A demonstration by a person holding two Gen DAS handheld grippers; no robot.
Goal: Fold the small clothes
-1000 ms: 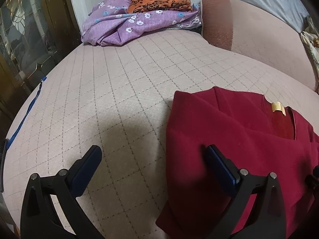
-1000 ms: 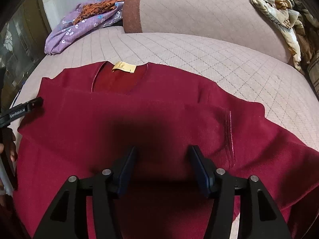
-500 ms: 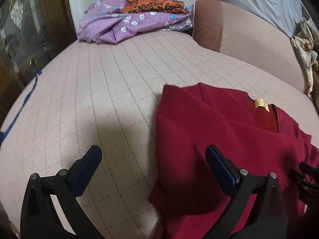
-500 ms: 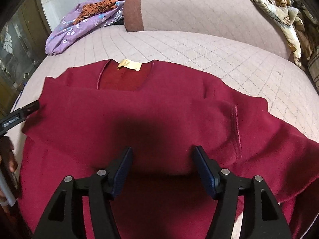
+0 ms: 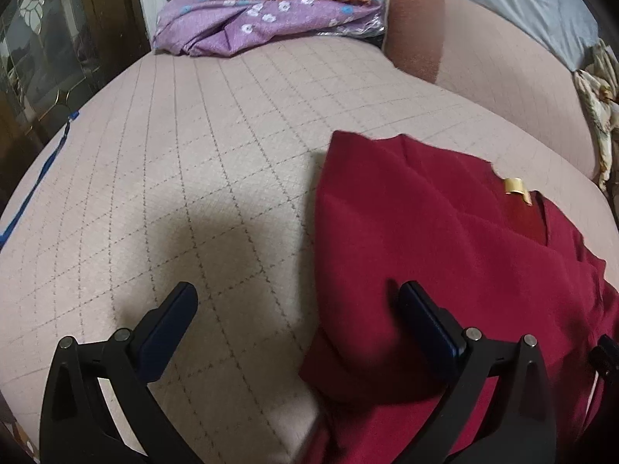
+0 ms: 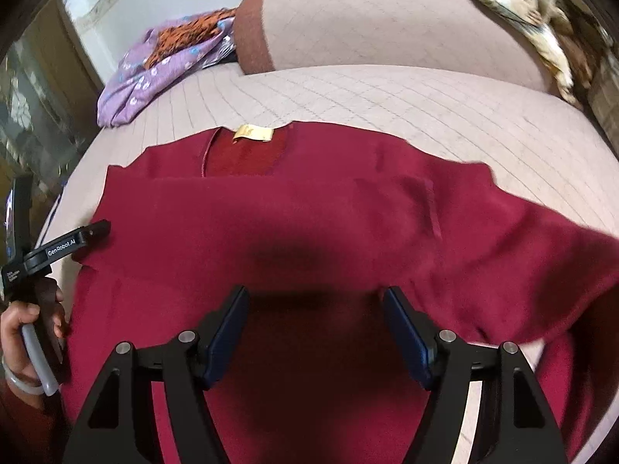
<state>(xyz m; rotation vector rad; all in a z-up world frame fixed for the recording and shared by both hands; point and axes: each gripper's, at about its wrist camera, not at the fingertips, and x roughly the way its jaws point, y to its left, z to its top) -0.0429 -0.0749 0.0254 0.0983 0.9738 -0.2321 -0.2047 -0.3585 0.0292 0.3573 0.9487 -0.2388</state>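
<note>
Probably the top [image 6: 309, 212] handles soft and limp, best pinched at a hem or sleeve edge. It lies dark red, gold label at the neck, across mid-frame on the couch [image 6: 387, 89]. Right gripper [image 6: 315, 328] has just been opening (nothing between); left gripper [image 5: 298, 317] spread wide, empty.

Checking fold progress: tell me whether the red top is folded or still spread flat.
Partly folded. The red top has one sleeve laid across its chest below the yellow label; the other sleeve still trails out sideways.
</note>
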